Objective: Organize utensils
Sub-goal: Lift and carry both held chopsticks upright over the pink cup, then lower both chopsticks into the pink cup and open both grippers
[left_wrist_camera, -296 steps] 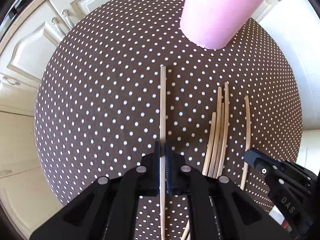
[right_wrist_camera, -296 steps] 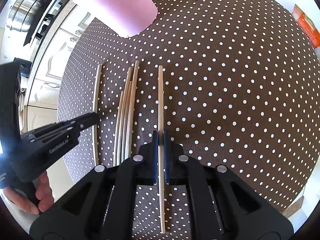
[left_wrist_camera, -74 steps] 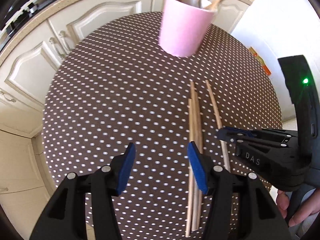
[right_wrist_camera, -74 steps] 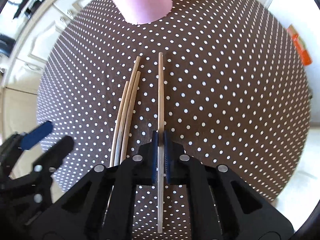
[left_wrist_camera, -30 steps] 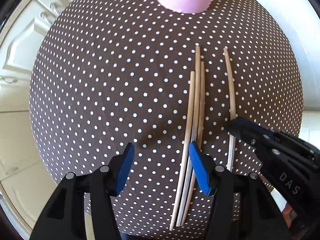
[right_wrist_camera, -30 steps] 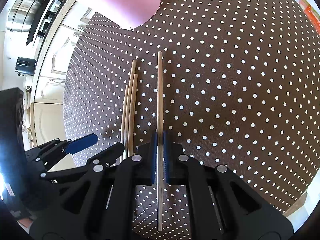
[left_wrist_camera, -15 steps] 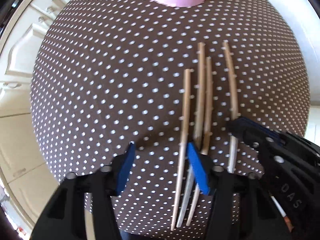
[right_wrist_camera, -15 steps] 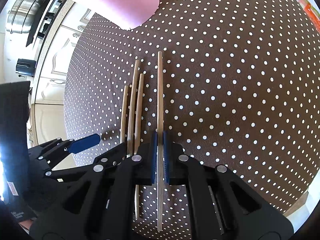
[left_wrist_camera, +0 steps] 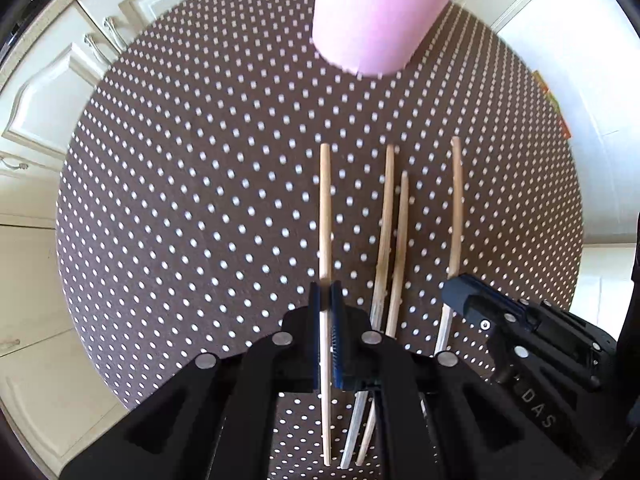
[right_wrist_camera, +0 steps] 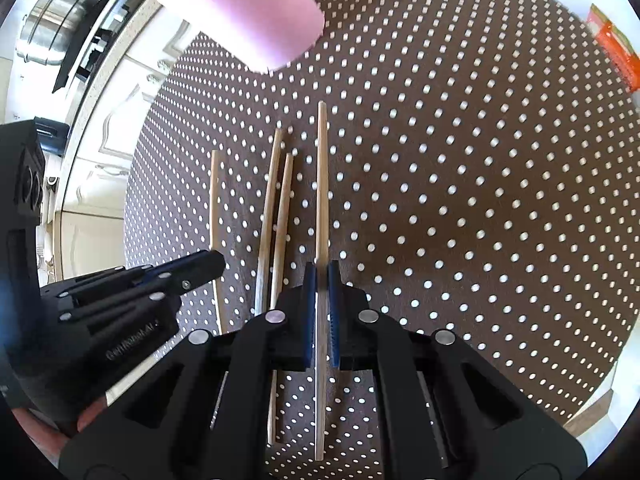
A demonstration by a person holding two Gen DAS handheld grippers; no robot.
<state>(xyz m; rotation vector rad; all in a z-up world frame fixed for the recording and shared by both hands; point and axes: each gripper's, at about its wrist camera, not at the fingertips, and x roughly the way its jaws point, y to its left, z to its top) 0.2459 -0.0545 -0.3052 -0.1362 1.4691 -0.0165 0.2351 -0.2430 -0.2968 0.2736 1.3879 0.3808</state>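
Below the pink cup (left_wrist_camera: pixel 380 12), left tongs (left_wrist_camera: pixel 326 300) clamp tight on one chopstick (left_wrist_camera: pixel 325 208); right tongs (right_wrist_camera: pixel 319 280) pinch another (right_wrist_camera: pixel 321 184). Two loose sticks (left_wrist_camera: pixel 394 236) lie between them. Spotted tabletop (left_wrist_camera: pixel 192 200) runs bare leftward to its rim.

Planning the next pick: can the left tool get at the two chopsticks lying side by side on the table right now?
Probably not yet: the left tool is shut on a chopstick. The pair lies uncovered beside it.
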